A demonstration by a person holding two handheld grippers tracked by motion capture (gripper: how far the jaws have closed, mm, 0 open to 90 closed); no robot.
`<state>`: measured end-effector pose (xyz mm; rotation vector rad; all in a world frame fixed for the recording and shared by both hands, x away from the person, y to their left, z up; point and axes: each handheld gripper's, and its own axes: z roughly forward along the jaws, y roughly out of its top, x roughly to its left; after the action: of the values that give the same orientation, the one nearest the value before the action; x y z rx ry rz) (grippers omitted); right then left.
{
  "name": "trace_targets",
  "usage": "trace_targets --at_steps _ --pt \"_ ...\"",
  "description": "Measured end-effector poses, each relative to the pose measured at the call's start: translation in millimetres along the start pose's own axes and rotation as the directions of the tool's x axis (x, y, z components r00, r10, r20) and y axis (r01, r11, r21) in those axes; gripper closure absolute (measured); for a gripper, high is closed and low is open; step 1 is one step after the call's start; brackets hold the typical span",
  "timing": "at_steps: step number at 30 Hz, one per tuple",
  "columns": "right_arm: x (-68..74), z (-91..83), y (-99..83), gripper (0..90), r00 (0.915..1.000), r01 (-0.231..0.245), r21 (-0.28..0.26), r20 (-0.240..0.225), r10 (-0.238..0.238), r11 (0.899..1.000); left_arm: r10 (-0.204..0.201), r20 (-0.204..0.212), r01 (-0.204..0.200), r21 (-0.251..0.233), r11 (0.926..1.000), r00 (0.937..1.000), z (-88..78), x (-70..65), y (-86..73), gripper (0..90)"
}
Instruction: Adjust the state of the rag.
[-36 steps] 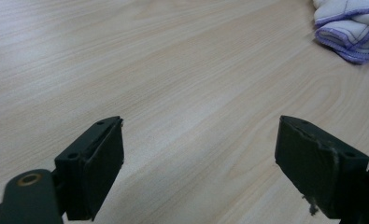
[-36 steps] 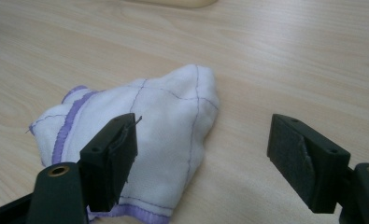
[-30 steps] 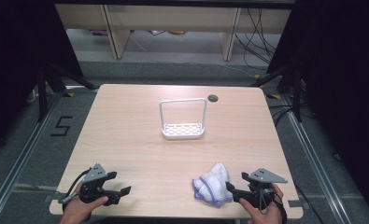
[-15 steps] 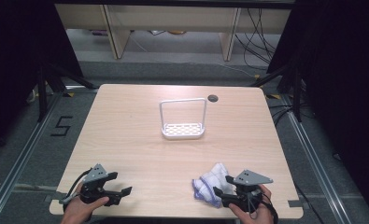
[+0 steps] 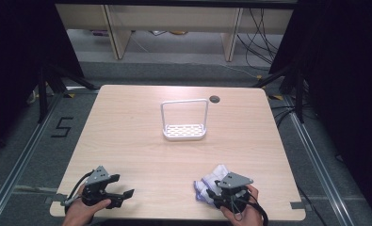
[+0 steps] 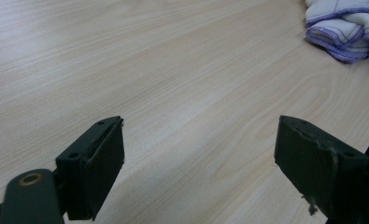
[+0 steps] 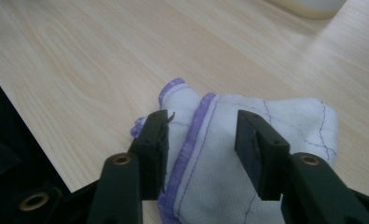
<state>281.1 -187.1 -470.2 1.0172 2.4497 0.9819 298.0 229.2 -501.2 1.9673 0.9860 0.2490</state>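
Right claw (image 7: 201,154) sits over the crumpled cloth (image 7: 247,140) at the table's (image 5: 141,141) near edge, jaws half open and just now closing, a purple-hemmed fold between them, pads not yet pressing. Risk: it pinches only one loose layer, so the cloth unfurls or drags when lifted. Left claw (image 6: 198,172) rests wide open, empty. White rack (image 5: 184,123) stands well apart.

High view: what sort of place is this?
Probably a lab recording station: a bare wooden table on a metal-railed floor, loose cables behind, and a taped "5" floor mark.
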Motion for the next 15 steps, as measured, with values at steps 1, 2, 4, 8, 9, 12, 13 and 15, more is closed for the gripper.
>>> trace_targets --at_steps 1,2,4,8,9,12,13,15 --pt "0.5 1.5 -0.2 60.3 1.0 0.003 0.013 0.008 -0.003 1.0 0.001 0.001 -0.001 0.001 1.0 1.0 0.2 -0.1 -0.1 15.4" --pt "0.7 3.3 -0.8 64.1 0.9996 0.02 0.027 0.021 -0.02 0.999 -0.001 0.002 0.001 0.0 1.0 1.0 0.5 -0.3 -0.1 15.4" --pt "-0.4 4.5 -1.6 70.2 0.9985 0.037 0.036 0.038 -0.038 0.999 -0.001 0.001 0.001 -0.001 1.0 1.0 0.6 -0.4 -0.1 15.4" --pt "-6.3 2.2 -3.0 82.7 0.9992 0.036 0.023 0.017 -0.037 0.999 0.002 0.003 -0.002 0.006 1.0 1.0 0.3 -0.3 -0.1 15.5" --pt "-8.3 0.1 -3.3 86.6 0.9995 0.032 0.012 0.006 -0.032 0.999 0.004 0.004 -0.004 0.008 1.0 1.0 0.1 -0.3 -0.1 15.5" --pt "-13.9 -7.8 -1.9 89.9 0.9991 0.04 -0.033 0.013 -0.04 0.999 -0.005 -0.006 0.005 -0.004 1.0 1.0 0.7 -2.4 0.0 15.6" --pt "-16.8 -11.2 -0.4 90.0 0.9982 0.061 -0.045 0.005 -0.06 0.997 0.003 -0.005 -0.003 -0.001 1.0 1.0 0.6 -2.2 0.0 15.7" --pt "-17.9 -18.1 1.2 90.0 0.9987 0.046 -0.044 0.023 -0.045 0.998 0.01 0.006 -0.011 0.011 0.9999 0.9999 1.0 -2.7 0.5 15.7"
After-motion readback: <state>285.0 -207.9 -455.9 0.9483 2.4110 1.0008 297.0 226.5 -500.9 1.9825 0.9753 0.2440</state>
